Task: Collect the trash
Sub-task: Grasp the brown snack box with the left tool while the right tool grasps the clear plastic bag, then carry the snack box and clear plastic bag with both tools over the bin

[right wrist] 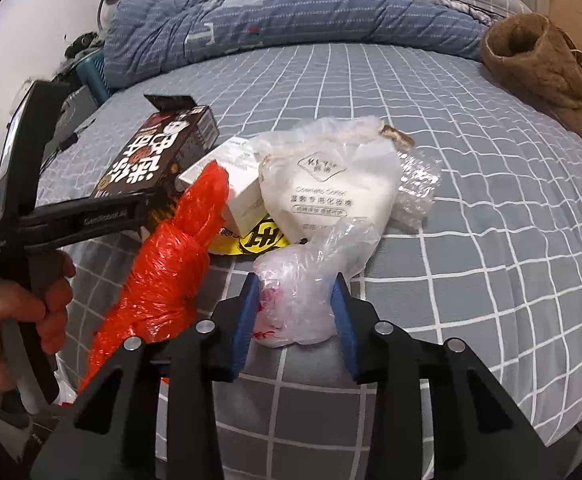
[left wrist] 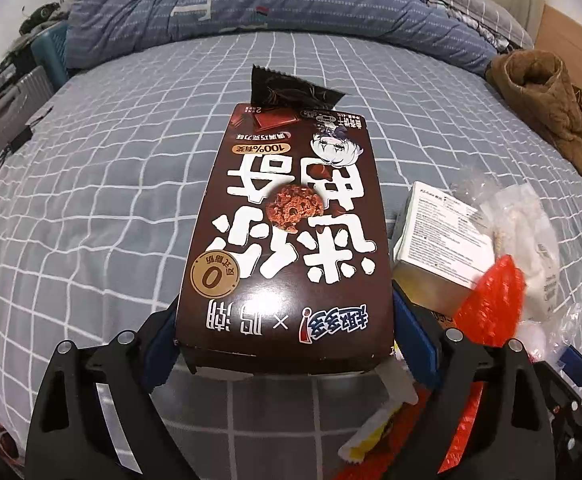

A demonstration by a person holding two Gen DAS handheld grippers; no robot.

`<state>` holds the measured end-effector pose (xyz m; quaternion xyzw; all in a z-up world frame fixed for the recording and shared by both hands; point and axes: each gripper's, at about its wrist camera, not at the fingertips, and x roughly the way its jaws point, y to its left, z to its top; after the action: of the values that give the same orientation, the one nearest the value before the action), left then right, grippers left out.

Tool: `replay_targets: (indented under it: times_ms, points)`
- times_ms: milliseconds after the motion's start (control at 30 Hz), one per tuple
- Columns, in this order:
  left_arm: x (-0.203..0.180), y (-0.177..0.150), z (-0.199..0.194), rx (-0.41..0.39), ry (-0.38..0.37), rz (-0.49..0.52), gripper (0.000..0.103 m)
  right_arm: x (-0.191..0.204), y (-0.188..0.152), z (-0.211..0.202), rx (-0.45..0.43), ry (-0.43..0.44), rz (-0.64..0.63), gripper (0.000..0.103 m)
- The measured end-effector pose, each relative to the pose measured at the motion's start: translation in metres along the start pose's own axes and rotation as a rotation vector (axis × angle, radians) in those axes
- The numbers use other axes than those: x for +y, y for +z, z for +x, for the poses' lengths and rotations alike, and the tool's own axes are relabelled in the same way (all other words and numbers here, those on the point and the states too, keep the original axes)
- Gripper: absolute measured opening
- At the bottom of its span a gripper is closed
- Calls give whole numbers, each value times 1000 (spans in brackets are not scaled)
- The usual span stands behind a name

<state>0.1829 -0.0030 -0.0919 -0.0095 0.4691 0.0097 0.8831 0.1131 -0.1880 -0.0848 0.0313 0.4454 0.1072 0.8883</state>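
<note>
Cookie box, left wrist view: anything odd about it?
Yes. The cookie box has a dark wrapper poking out of its far end, so that end looks open. The box sits between the left gripper's pads. Nothing looks spilled.
</note>
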Motion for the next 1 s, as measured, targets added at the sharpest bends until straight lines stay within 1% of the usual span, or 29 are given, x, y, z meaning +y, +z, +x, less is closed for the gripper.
replay_targets:
  times_ms: [433,667,1000]
  points:
    - [11,-13,-48,-25,-15,-17,89,9,-1,-40,-33,-22,11,35]
    - [15,-24,-71,-32,-28,-24,89,14,-7,-59,-34,-22,10,35]
    - [25,-40,-111,-49,-38,-39,89,21,-18,-94,-57,-25,16,35]
